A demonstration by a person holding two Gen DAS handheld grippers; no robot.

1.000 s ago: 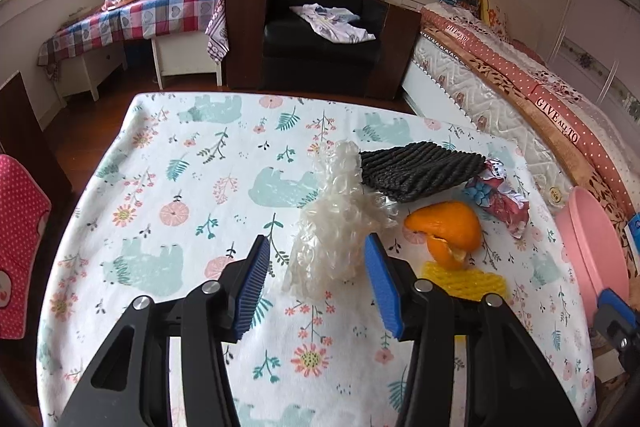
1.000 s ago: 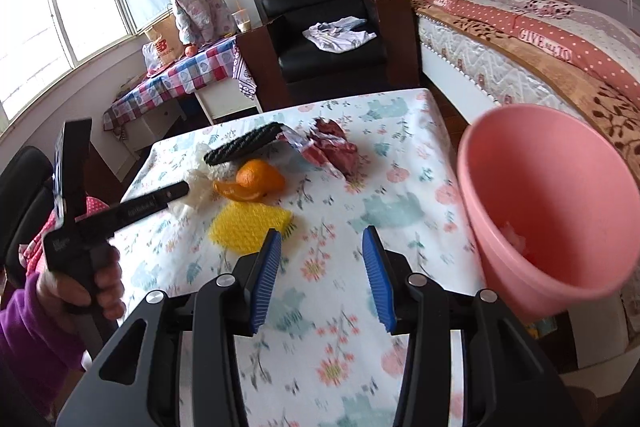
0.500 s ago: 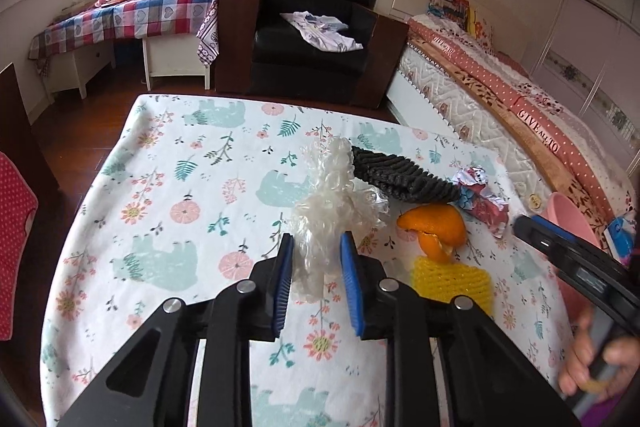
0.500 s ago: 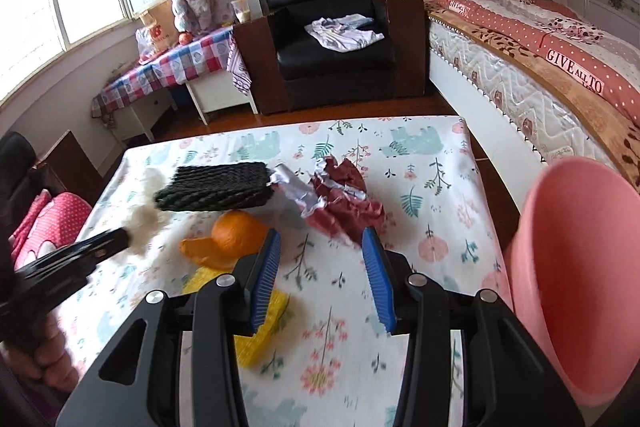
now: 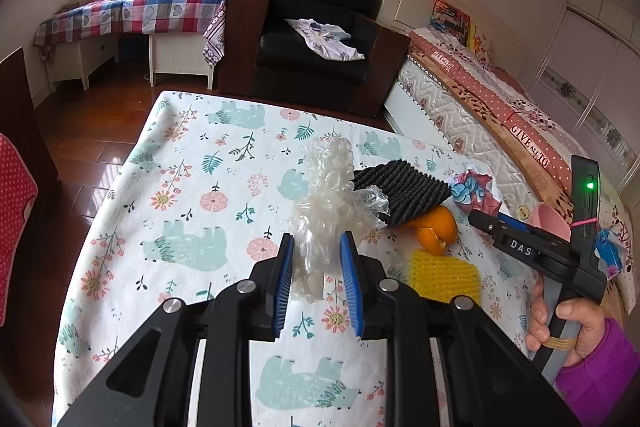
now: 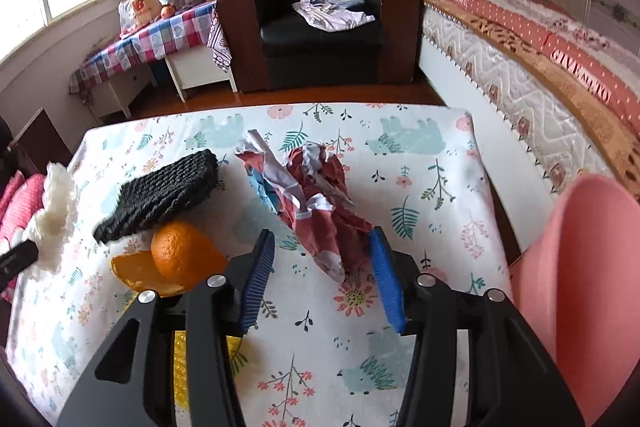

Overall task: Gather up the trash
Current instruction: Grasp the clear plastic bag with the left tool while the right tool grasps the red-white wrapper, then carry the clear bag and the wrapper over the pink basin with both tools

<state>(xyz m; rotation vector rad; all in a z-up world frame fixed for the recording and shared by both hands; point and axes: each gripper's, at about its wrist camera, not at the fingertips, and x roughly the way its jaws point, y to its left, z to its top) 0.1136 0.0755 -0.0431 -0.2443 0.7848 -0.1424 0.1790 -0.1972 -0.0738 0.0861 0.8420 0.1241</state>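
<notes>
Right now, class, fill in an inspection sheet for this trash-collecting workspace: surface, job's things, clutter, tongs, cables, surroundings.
Surface: table under a floral cloth.
Job's things: bubble wrap, crumpled wrapper, orange peel, yellow foam net, black woven mat, pink bin.
Clutter: nothing seen beyond the trash.
Tongs: left tongs shut on the bubble wrap; right tongs opening, astride the wrapper.
Cables: nothing seen.
Surroundings: black armchair, bed.
</notes>
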